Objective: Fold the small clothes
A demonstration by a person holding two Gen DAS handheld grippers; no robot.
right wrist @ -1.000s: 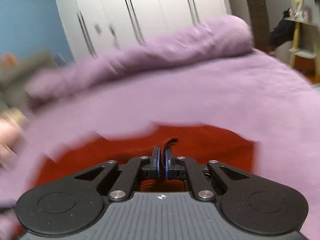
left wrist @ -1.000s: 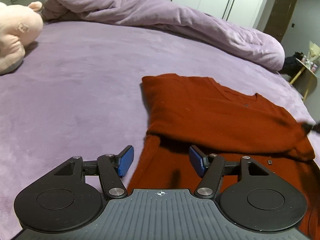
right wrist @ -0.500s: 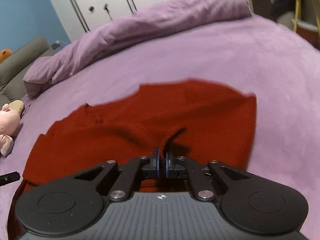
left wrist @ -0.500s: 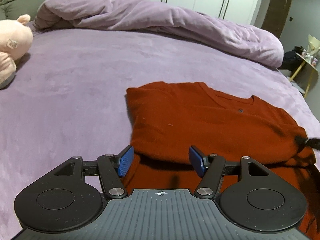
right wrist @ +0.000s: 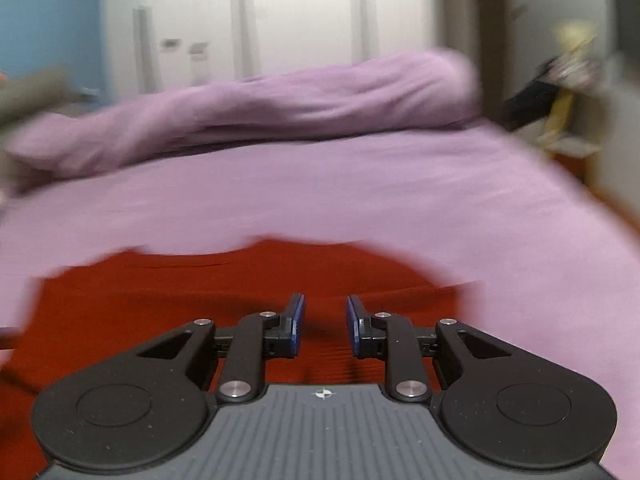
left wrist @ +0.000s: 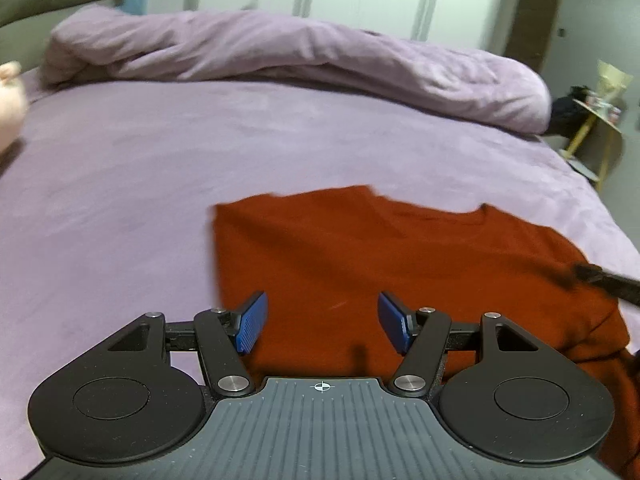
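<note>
A rust-red knit top (left wrist: 400, 264) lies folded over on the purple bed, its neckline toward the far side. It also shows in the right wrist view (right wrist: 200, 300), blurred. My left gripper (left wrist: 322, 322) is open and empty, hovering over the top's near left part. My right gripper (right wrist: 323, 326) is open and empty just above the top's near edge. A dark finger of the right gripper (left wrist: 608, 282) shows at the right edge of the left wrist view, over the top's right side.
A rolled purple duvet (left wrist: 280, 52) lies across the far side of the purple bed (left wrist: 120, 200). A pink plush toy (left wrist: 10, 108) sits at the far left. A yellow side table (left wrist: 600, 120) stands beyond the bed's right edge, before white wardrobes.
My right gripper has opened and let go of the red fabric it was pinching. My left gripper stayed open and moved forward over the top.
</note>
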